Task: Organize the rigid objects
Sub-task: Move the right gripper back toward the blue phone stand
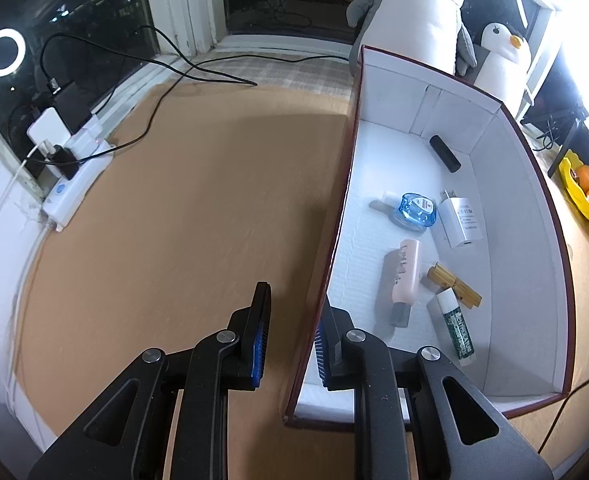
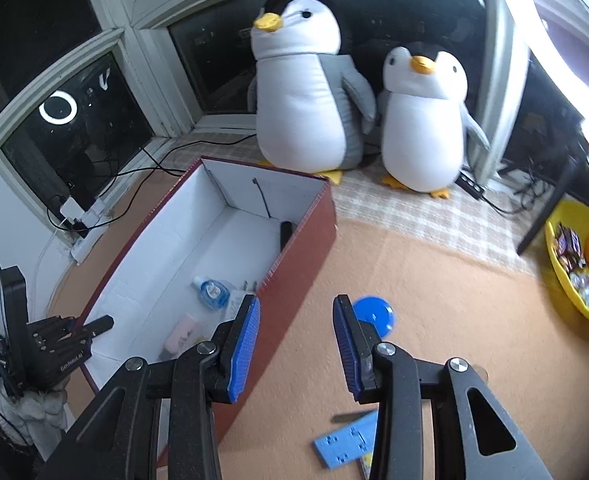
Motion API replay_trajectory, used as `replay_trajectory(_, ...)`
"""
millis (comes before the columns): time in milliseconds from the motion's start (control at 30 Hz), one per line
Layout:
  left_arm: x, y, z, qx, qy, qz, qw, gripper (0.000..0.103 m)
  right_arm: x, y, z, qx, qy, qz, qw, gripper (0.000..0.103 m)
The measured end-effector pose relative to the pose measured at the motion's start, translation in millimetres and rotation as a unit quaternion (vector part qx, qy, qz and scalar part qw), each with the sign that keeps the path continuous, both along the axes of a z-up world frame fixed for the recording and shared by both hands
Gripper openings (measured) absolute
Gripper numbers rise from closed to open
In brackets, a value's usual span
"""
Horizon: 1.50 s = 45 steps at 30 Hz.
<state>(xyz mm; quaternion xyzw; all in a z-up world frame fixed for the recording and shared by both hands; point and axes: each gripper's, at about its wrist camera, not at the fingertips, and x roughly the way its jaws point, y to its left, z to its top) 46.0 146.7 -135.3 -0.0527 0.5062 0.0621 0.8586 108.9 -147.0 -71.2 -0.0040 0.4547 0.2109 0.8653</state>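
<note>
Two jaws pairs: left gripper [image 1: 290,336] clamps box wall [image 1: 334,216]; right gripper [image 2: 296,344] apart, empty.

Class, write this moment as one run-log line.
left gripper: shut on red cardboard box wall | right gripper: open, empty | round blue disc: outside box

home | plush penguins [image 2: 306,80] | window sill [image 1: 278,46] | fruit bowl [image 2: 566,280]

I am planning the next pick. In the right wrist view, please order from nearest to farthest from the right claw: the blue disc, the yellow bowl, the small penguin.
1. Blue disc, just past the right claw, on the mat.
2. Yellow bowl, far right.
3. Small penguin, back by the window.
</note>
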Motion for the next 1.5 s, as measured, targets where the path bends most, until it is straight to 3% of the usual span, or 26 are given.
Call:
replay_trajectory(133, -4, 1, 1, -0.001, -0.004, -0.001, 1.0000, 0.019, -17, -25, -13, 0.000, 0.016, -0.024, 1.000, 0.043)
replay_trajectory(433, -7, 1, 2, -0.002, -0.011, -0.008, 0.9999, 0.018, -46, -63, -70, 0.001, 0.090, -0.077, 0.993, 0.048)
replay_trajectory(733, -8, 2, 2, -0.004, -0.014, -0.012, 0.9998, 0.018, -51, -65, -110, 0.017, 0.146, -0.097, 0.984, 0.055)
replay_trajectory(1200, -8, 3, 1, -0.012, -0.014, -0.010, 0.9998, 0.018, -16, -50, -128, -0.005, 0.171, -0.083, 0.982, 0.055)
replay_trajectory(1500, -8, 3, 1, -0.012, -0.014, -0.011, 0.9998, 0.018, -11, -20, -125, -0.042, 0.150, -0.047, 0.987, 0.055)
